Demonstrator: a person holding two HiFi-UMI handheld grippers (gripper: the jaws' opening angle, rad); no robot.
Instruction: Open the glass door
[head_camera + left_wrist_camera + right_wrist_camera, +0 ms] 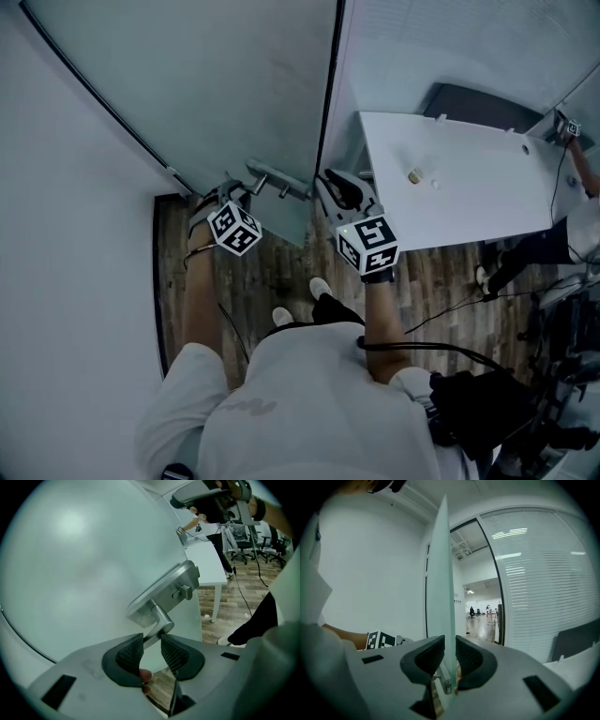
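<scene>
The frosted glass door [216, 84] stands ajar, seen edge-on in the right gripper view as a thin pale green pane [448, 583]. Its metal lever handle [161, 619] sits on a steel plate [164, 590]; in the head view the handle [272, 178] shows low on the door. My left gripper [152, 649] is shut on the lever's end, also seen by its marker cube [234, 228]. My right gripper [450, 656] straddles the door's free edge with both pads off the glass, open. It sits beside the edge in the head view [337, 192].
A white table [450, 178] stands close on the right, beyond the door's edge. A plain white wall [66, 234] runs along the left. Another person [581, 159] works at the table's far end. Cables [450, 305] lie on the wood floor, office chairs [243, 545] further off.
</scene>
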